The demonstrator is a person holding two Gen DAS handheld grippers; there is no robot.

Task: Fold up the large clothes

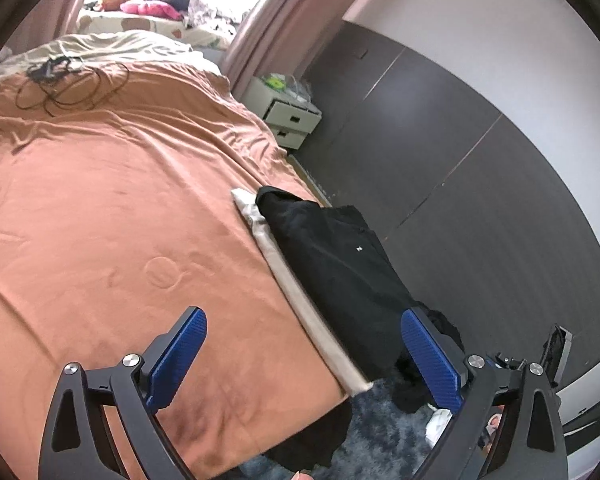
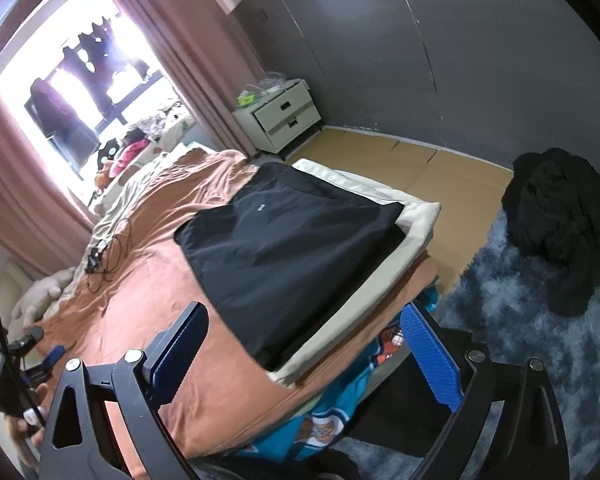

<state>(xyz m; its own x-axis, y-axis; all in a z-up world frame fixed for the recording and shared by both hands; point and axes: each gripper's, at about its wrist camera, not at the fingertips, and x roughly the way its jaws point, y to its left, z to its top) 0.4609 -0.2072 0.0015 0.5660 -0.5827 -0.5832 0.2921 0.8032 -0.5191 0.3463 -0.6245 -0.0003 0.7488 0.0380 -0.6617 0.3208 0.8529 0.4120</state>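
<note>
I've got both grippers, left (image 1: 304,356) & right (image 2: 304,356), spread wide w/ nothing pinched, folded black garment (image 2: 284,236) on bed (image 1: 100,208) just ahead of fingers.

Daylight glares through the blown-out window (image 2: 80,80), fisheye edges curve darkly, and the rest stays dim.

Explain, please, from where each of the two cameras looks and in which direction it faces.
Left wrist: sits on the left gripper, looking down over the orange bedspread; its open blue fingers show.
Right wrist: sits on the right gripper, looking across the bed corner toward the window; its open fingers and a hand show.
Shared: the folded black garment, the nightstand, the blue rug.
</note>
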